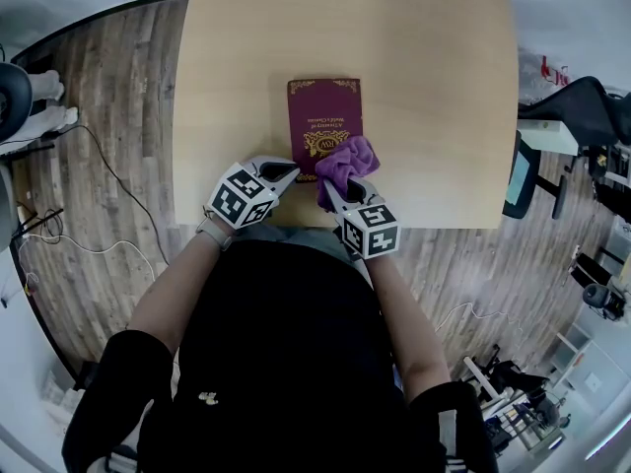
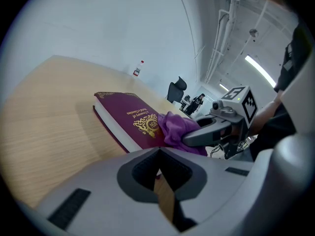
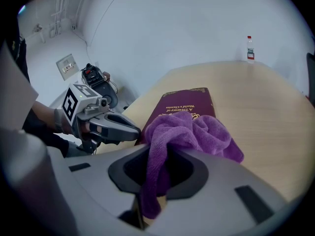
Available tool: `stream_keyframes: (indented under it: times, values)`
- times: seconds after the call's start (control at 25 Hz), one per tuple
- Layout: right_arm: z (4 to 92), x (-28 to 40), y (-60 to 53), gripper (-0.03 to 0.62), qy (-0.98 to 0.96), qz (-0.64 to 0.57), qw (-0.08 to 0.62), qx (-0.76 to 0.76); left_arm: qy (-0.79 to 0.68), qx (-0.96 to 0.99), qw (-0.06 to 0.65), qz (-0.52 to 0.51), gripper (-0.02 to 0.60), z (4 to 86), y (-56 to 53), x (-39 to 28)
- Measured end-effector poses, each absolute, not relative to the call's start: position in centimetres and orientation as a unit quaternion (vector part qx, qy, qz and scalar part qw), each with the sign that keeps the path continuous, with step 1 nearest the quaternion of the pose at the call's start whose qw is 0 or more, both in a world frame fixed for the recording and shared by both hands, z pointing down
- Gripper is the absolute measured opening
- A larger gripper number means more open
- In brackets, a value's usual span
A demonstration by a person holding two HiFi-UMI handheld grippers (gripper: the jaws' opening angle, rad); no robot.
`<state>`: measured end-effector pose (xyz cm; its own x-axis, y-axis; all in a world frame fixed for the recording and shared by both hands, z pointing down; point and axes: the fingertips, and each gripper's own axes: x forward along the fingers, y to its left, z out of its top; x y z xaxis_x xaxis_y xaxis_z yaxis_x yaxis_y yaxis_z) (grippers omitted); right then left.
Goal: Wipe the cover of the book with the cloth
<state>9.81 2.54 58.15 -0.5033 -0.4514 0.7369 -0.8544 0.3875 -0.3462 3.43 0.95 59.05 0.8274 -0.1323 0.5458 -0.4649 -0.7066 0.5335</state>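
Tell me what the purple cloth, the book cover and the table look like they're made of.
The purple cloth: soft, fuzzy pile, bunched in limp folds, likely microfibre. The book cover: maroon, matte, gilt-stamped emblem, perhaps leatherette over board. The table: pale wood grain, smooth, probably laminate.
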Motion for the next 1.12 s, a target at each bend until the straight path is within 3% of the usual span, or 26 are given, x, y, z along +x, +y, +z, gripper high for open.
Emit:
stream_keyframes:
  times: [1.12]
  values:
    - [58.4,7.1,-6.0,0.08,-0.793,0.364,0.266,0.41,-0.165,0.896,0.339,0.237,0.018,59.0,1.0,3.5]
